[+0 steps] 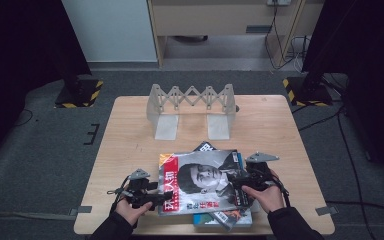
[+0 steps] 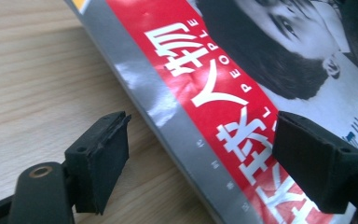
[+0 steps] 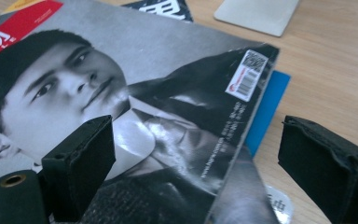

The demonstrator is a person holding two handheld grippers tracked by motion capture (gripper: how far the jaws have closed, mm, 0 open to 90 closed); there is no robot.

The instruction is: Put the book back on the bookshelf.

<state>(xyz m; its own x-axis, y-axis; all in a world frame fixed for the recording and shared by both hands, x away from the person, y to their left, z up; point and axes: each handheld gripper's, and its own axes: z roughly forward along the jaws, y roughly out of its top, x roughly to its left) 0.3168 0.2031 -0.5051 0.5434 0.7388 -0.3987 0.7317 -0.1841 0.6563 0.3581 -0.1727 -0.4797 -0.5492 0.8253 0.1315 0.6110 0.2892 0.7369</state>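
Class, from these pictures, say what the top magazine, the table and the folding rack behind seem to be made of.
Top magazine: glossy coated paper, since glare streaks its cover. Table: pale wood or wood-look laminate, with visible grain and a matt look. Folding rack: probably light grey plastic or metal, dull finish; which one is unclear.

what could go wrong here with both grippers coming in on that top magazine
The top magazine is glossy and lies on a loose, uneven pile, so it may slide. The left gripper straddles the spine edge with jaws open; it might scrape the table or catch several magazines. The right gripper could crease the corner.
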